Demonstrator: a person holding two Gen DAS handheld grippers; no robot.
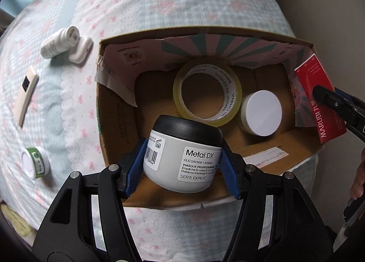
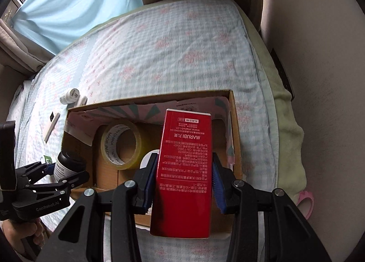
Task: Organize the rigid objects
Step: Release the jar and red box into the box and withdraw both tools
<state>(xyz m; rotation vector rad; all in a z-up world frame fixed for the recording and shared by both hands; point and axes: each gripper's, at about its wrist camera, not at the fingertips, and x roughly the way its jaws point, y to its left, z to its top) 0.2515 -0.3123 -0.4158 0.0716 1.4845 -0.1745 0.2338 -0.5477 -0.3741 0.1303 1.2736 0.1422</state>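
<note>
On the bed, covered by a pale checked blanket with pink bows, loose items lay at the far left: a small green-labelled round tub with a white lid, a flat cream remote-like bar, and a white plastic pill bottle on its side touching a white rounded case. Just right of them sat an open brown cardboard box, holding a roll of clear yellowish packing tape propped against the back wall and, beside it, a squat jar with a white round lid. The left tool was clenched on a grey round jar with a black lid, held above the box's near left part, lid tilted toward the tape roll. Farther right, the right tool gripped a tall red rectangular carton by its long sides, over the box's right end; its long axis ran away from the camera, toward the box's far wall. A person's hand held the left tool's handle.
</note>
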